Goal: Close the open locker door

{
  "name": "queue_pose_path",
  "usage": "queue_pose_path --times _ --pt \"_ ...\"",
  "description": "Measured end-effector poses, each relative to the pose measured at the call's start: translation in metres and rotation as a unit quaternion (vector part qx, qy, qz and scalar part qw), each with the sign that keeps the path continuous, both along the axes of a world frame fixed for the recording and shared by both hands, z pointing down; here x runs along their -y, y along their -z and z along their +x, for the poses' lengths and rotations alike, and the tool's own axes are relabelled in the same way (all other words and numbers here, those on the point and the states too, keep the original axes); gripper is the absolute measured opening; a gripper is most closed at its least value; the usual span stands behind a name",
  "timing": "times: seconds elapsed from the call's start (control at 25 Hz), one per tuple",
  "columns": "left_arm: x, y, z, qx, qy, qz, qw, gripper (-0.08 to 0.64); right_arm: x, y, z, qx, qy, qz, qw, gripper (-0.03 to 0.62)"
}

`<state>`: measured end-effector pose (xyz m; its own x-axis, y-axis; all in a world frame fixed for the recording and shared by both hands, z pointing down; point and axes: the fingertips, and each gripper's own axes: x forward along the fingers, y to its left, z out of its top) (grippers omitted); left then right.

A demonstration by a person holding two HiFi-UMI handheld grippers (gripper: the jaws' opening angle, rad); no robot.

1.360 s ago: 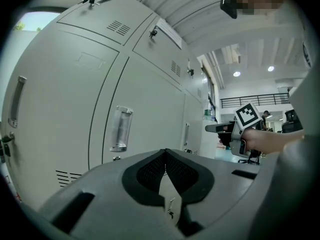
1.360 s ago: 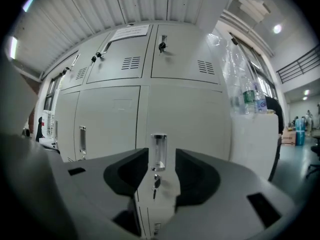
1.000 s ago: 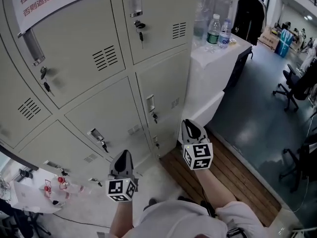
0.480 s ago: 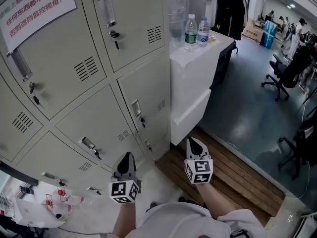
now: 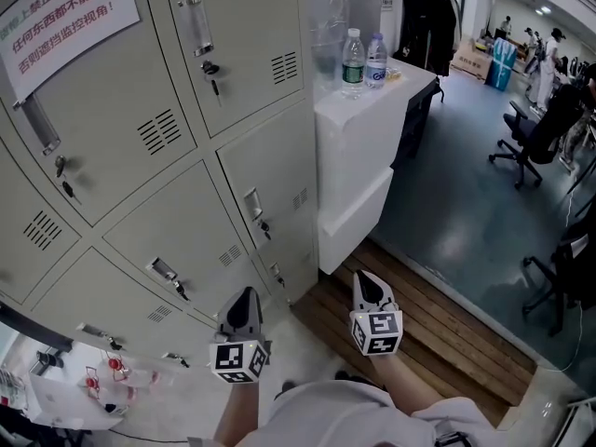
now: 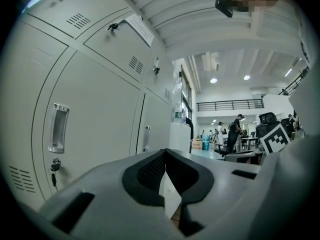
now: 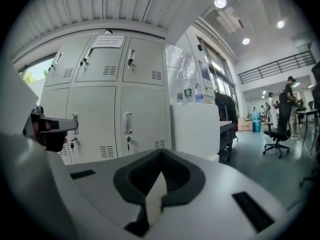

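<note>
A bank of grey lockers (image 5: 186, 156) fills the left of the head view, and every door I can see lies flush with its frame. The lower right door (image 5: 275, 203) with its handle and key is nearest to my grippers. My left gripper (image 5: 245, 293) hangs in the air before the bottom row, shut and empty. My right gripper (image 5: 365, 276) is over the wooden platform, also shut on nothing. In the left gripper view the jaw tips (image 6: 165, 153) meet beside a door with a chrome handle (image 6: 58, 128). The right gripper view has its shut tips (image 7: 161, 153) facing the lockers (image 7: 125, 109) from a distance.
A white cabinet (image 5: 358, 156) with two water bottles (image 5: 352, 63) stands right of the lockers. A wooden platform (image 5: 438, 333) lies underfoot; office chairs (image 5: 531, 138) and people are beyond. A paper notice (image 5: 65, 12) hangs on an upper door. A small table (image 5: 74, 389) sits lower left.
The right gripper has dropped lower and drawn back from the lockers. The left one shifted slightly right. The head view has swung, bringing the white cabinet nearer the middle.
</note>
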<state>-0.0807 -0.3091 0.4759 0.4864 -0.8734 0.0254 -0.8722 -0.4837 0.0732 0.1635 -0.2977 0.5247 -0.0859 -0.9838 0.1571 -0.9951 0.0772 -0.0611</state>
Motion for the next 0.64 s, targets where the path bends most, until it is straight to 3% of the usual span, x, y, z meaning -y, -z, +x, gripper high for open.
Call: queue_pose_path --times 0.64 --pt "-0.0031 0.0010 -0.0015 0.003 0.008 0.002 1.0000 0.008 -0.0044 -0.0034 0.0013 -0.006 0.006 -0.001 1.000 0.012"
